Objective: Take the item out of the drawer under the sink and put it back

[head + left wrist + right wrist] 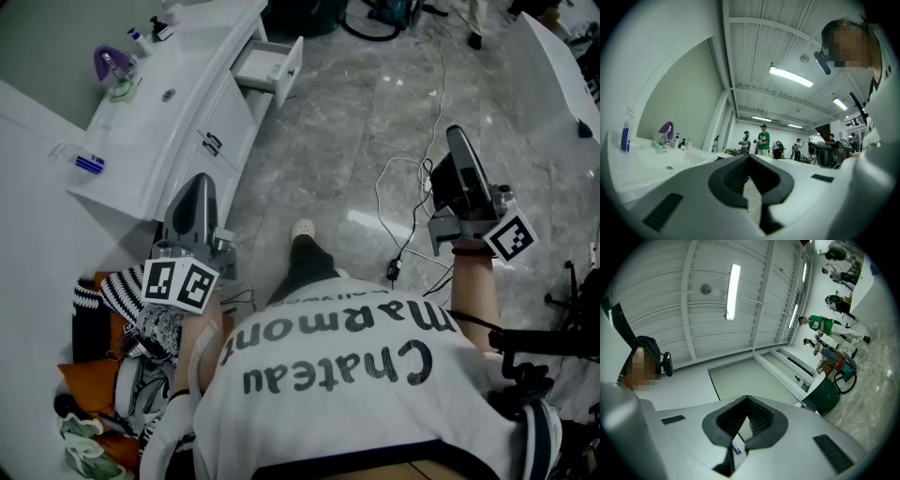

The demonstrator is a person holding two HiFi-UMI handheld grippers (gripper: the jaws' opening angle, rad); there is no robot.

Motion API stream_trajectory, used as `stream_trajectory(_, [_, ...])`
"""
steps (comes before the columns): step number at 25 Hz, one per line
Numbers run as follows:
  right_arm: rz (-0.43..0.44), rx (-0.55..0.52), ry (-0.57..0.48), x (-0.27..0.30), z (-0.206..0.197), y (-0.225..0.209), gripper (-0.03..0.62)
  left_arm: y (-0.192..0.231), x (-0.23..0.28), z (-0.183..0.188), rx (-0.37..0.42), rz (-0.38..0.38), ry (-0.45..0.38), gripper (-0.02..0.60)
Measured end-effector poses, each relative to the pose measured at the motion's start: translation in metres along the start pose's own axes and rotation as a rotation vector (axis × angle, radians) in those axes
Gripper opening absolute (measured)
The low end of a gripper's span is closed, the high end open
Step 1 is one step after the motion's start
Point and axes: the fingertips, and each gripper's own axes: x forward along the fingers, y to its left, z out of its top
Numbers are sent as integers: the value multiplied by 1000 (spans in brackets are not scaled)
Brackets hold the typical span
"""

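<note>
The white sink cabinet (150,131) stands at the upper left of the head view. Its end drawer (265,67) is pulled open toward the marble floor, and I can make out no item inside it. My left gripper (197,186) is shut and empty, held near the cabinet's front, well short of the drawer. My right gripper (456,136) is raised over the floor at the right, also shut and empty. In the left gripper view the jaws (749,158) meet at their tips, with the basin (665,161) at the left. The right gripper (748,399) points up toward the ceiling.
On the counter are a purple item (108,64), small bottles (141,42) and a blue-and-white tube (89,164). Cables (403,206) trail over the floor. A heap of clothes and bags (112,375) lies at the lower left. Several people (762,140) stand far off.
</note>
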Motion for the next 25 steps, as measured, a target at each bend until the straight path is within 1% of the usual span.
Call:
stream_trajectory(5, [7, 0, 4, 1, -1, -2, 11, 2, 0, 2, 8, 15, -9, 9])
stream_trajectory(10, [15, 1, 5, 2, -2, -2, 11, 4, -2, 2, 0, 28, -23, 9])
stream_trajectory(12, [24, 14, -12, 2, 1, -2, 11, 1, -5, 7, 8, 9, -56, 9])
stream_trajectory(15, [32, 60, -57, 4, 8, -10, 11, -4, -5, 15, 38, -35, -111, 9])
stream_trajectory(17, [28, 84, -66, 7, 8, -19, 11, -5, 2, 13, 79, -57, -101, 9])
stream_trajectory(19, [17, 78, -50, 8, 5, -26, 11, -6, 13, 6, 114, -63, -69, 9])
stream_trajectory(20, [7, 65, -38, 6, 2, -30, 11, -5, 18, 1, 114, -62, -59, 9])
stream_trajectory(22, [-17, 29, -10, 8, 1, -40, 11, -2, 31, -5, 80, -55, -58, 9])
stream_trajectory(24, [-32, 0, 10, 21, 8, -53, 11, 7, 53, -3, 55, -39, -60, 9])
stream_trajectory(25, [-36, -8, 15, 29, 13, -59, 11, 11, 66, -2, 58, -30, -55, 9])
